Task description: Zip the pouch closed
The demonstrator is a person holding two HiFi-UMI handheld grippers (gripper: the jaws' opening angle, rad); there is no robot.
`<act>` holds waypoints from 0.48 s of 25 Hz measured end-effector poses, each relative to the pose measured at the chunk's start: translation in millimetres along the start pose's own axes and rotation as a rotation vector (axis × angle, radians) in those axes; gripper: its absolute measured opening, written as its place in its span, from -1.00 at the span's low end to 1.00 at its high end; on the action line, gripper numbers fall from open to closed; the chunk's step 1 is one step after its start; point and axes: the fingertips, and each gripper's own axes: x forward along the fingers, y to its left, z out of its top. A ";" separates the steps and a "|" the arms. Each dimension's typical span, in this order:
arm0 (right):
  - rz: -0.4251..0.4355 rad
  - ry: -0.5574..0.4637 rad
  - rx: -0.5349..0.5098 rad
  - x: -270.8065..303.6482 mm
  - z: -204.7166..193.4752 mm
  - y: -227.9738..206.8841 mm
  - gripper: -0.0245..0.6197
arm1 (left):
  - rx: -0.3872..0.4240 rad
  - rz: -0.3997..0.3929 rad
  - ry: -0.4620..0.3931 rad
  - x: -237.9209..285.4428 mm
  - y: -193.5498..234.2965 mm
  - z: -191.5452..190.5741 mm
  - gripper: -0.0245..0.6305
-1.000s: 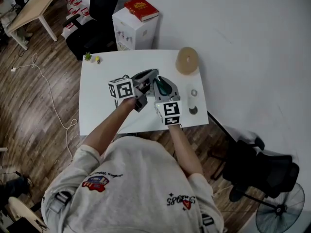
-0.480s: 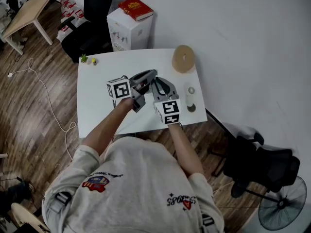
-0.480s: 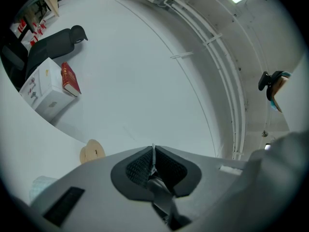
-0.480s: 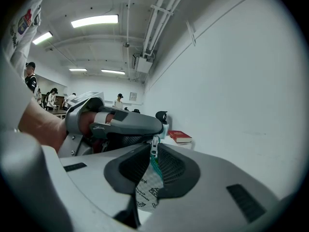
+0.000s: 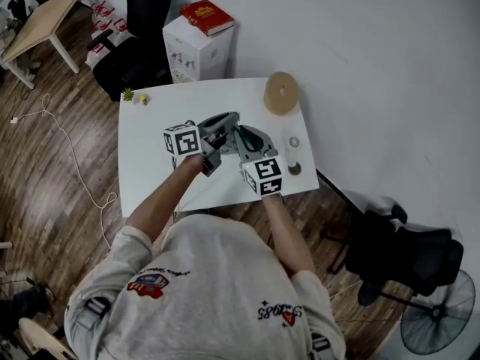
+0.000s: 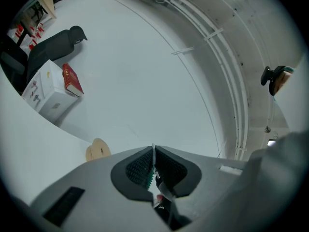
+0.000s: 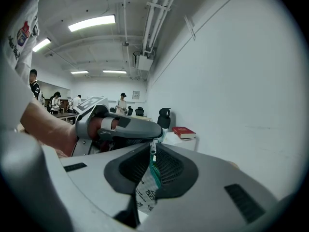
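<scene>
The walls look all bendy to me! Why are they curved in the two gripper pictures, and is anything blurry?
Left gripper view: the wide lens curves the wall pipes and blackens the corners. Right gripper view: same bulge, the ceiling light glares, the pouch looks sharp. Head view: straighter lines, dim even light on the table.

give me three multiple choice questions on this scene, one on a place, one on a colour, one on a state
1. Where does the red book lie? A on the white box B on the table C on the floor
2. What colour are the pouch's zip teeth? A red B green C yellow
3. What state are the left tongs in? A wide open, empty B shut on the pouch C half open
Key: 1 A, the book rests on the box's top; 2 B, green teeth show between the right tongs; 3 B, their pads press together on the pouch's edge.
</scene>
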 end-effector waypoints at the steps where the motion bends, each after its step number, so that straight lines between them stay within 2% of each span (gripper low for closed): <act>1: 0.004 0.005 0.003 -0.5 -1.0 0.3 -0.80 | 0.003 0.002 0.007 -0.3 1.3 -1.1 -0.88; 12: 0.019 0.017 0.025 -9.1 -6.9 -6.4 -0.80 | 0.045 0.000 0.073 9.4 4.1 -10.6 -0.88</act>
